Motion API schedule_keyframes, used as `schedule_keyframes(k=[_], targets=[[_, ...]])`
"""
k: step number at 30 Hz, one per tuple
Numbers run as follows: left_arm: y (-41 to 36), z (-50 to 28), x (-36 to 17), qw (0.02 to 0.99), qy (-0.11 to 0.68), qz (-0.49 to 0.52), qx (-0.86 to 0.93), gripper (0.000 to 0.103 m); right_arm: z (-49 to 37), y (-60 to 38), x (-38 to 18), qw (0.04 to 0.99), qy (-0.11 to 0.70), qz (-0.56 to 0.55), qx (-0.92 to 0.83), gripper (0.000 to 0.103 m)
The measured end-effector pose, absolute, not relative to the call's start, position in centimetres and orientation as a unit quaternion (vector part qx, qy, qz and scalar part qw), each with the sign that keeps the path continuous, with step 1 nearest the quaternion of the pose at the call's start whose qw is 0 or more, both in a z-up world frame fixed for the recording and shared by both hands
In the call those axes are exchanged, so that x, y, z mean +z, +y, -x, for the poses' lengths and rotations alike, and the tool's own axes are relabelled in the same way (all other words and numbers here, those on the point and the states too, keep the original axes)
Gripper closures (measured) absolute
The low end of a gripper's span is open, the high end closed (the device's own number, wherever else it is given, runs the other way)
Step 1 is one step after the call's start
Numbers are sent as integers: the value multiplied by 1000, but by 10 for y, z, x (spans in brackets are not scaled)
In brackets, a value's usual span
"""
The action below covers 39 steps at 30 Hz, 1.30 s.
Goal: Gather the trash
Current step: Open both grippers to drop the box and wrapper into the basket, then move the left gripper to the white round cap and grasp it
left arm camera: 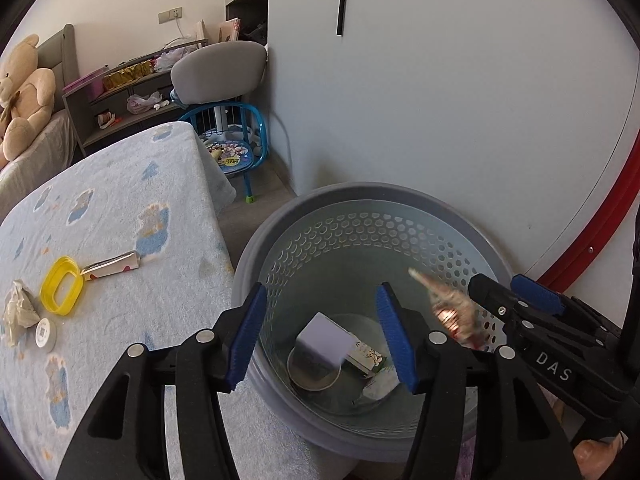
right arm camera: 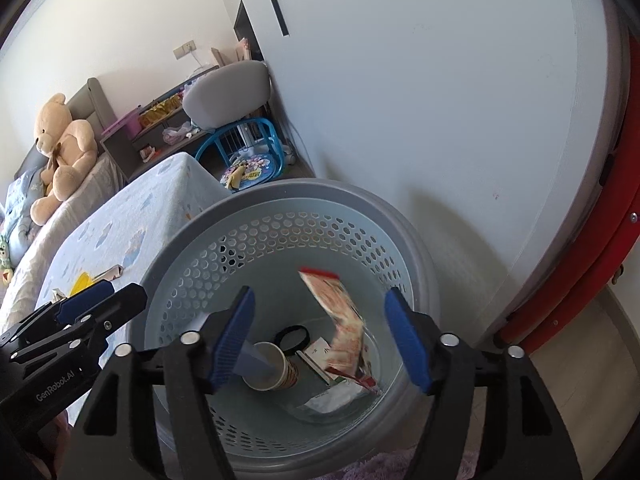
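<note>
A grey perforated trash bin [left arm camera: 280,232] [right arm camera: 240,208] stands beside the bed. Both grippers hover over it, open and empty. My left gripper [left arm camera: 320,336] has a pale card [left arm camera: 324,340] falling between its jaws. My right gripper [right arm camera: 318,340] has a red patterned wrapper [right arm camera: 340,320] [left arm camera: 448,304] dropping free, blurred, into the bin. A paper cup [right arm camera: 272,368] [left arm camera: 314,372], a black ring [right arm camera: 292,336] and a small carton [left arm camera: 366,358] lie at the bottom. On the bed lie a yellow ring lid [left arm camera: 62,290], a foil stick pack [left arm camera: 112,266], a crumpled tissue [left arm camera: 18,312] and a white round cap [left arm camera: 45,332].
The bed with a blue blanket [left arm camera: 120,208] [right arm camera: 120,220] is left of the bin. A white wall [left arm camera: 440,100] rises behind the bin, with a red frame [left arm camera: 600,208] at right. A blue child's chair [left arm camera: 236,148], a grey chair, shelves and a teddy bear [left arm camera: 20,96] stand farther back.
</note>
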<state>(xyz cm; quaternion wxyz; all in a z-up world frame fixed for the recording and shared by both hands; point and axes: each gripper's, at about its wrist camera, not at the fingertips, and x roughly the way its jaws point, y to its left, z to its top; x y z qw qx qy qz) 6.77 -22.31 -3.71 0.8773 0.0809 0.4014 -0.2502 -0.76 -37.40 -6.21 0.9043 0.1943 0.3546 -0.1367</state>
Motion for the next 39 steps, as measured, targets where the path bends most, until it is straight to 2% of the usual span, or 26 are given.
schedule_keyframes(k=[20, 39], targets=[[-214, -68, -36, 882, 404, -72, -232, 37, 3, -369, -62, 904, 361, -186, -134, 29], [-169, -63, -34, 893, 407, -47, -189, 37, 1, -366, -64, 904, 366, -176, -134, 26]])
